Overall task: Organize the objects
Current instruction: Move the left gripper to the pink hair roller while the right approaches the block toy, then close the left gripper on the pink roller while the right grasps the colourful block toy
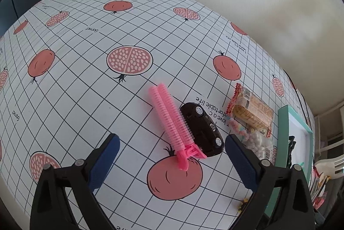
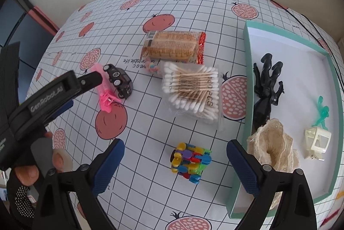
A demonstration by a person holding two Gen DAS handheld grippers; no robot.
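Pink hair clip (image 1: 169, 120); black toy car (image 1: 202, 128); teal-rimmed tray (image 2: 249, 70).

The left wrist view looks down and forward from low over the worktop (image 1: 86, 83), close above the pink hair clip (image 1: 169, 120) and black toy car (image 1: 202, 128). The right wrist view sits higher and farther right (taking in more), sharing that clip (image 2: 103, 88), car (image 2: 120, 81), biscuit packet (image 2: 174, 47) and teal tray (image 2: 249, 79).

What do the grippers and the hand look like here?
Both grippers, left and right, have black angular arms with silver pivot screws and dark blue textured fingers. The left body is black with grey "GenRobot.AI" lettering. The hand wears a black fingerless glove with white dots.
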